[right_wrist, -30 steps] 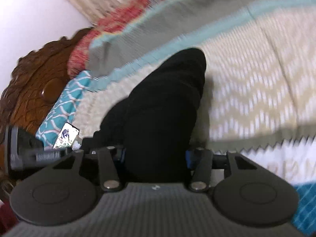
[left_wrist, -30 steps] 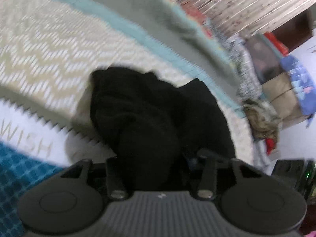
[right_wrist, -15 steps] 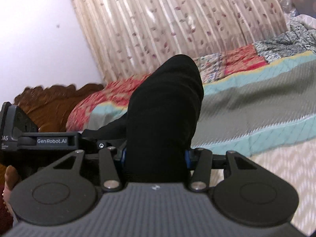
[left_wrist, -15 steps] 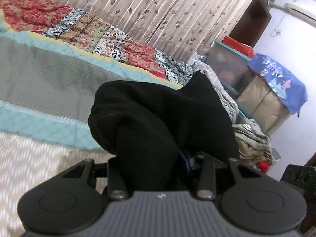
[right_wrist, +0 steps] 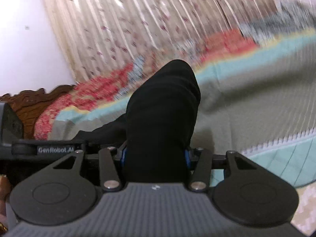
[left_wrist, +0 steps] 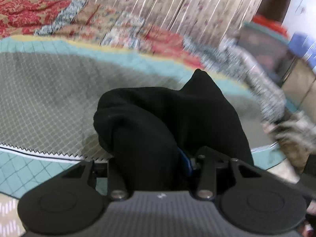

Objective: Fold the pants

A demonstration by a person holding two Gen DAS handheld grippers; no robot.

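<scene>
The black pants (left_wrist: 158, 118) are bunched between the fingers of my left gripper (left_wrist: 154, 158), which is shut on the fabric; the cloth hides the fingertips. In the right wrist view the black pants (right_wrist: 164, 108) rise in a thick fold out of my right gripper (right_wrist: 156, 156), also shut on them. Both grippers hold the pants above the bed's quilt (left_wrist: 49, 90). The other gripper's body (right_wrist: 39, 148) shows at the left of the right wrist view, with pants fabric stretched toward it.
The bed carries a grey, teal and patterned quilt (right_wrist: 246, 90). A leaf-print curtain (right_wrist: 138, 19) hangs behind it. A carved wooden headboard (right_wrist: 29, 102) is at the left. Boxes and piled clothes (left_wrist: 286, 75) stand beyond the bed's right side.
Both grippers have swung up from facing the bedspread and then dipped toward the quilt's far half, carrying the pants with them. Both stay shut on the fabric.
</scene>
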